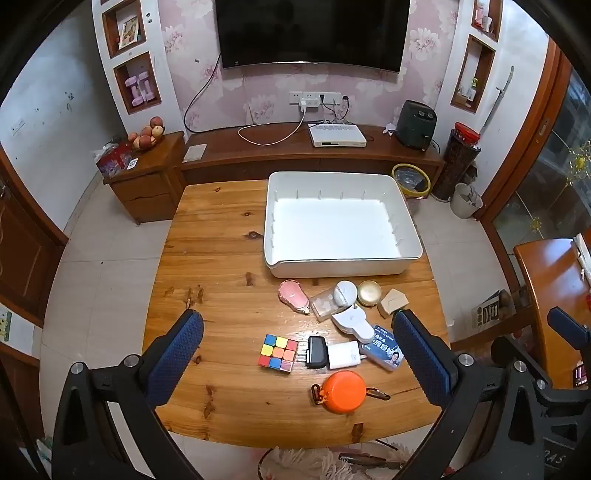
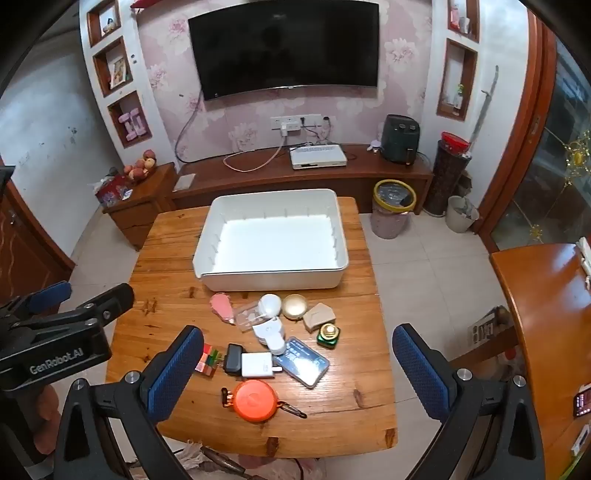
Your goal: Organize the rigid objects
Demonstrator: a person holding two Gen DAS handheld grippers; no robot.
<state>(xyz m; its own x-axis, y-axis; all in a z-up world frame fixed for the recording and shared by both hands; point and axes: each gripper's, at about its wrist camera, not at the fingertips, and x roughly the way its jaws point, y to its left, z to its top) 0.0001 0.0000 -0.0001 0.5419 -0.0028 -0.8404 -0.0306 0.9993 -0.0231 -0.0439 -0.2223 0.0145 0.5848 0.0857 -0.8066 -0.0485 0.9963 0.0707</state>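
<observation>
Hovering above the near edge of the table (image 1: 207, 236), the left gripper (image 1: 295, 354) is held with its jaws spread wide and nothing between the blue pads (image 1: 177, 354). The right gripper (image 2: 295, 365) is likewise held fully spread and empty, angled down at the same table; in its view the left gripper's body is seen at the left edge.

Below and between the fingers, a cluster of small objects is laid out on the near half of the table. An orange disc (image 1: 344, 391) with clips lies nearest the camera. Beyond it, a colour cube (image 1: 277, 352), a black adapter (image 1: 317, 352) and a white charger (image 1: 344, 355) are set in a row, the adapter and charger touching. A blue packet (image 2: 303, 361) lies just beside the charger. A green jar (image 2: 328, 335) is seen only in the right view, near the packet.

Farther out, a white device (image 1: 352, 322), a clear box (image 1: 325, 304), a pink item (image 1: 294, 294), a gold tin (image 1: 369, 292) and a beige block (image 1: 393, 302) are grouped just before the bin (image 1: 275, 221).

The white bin stands on the far half of the table, with nothing in it. A television (image 1: 312, 31) is mounted on the wall behind.
</observation>
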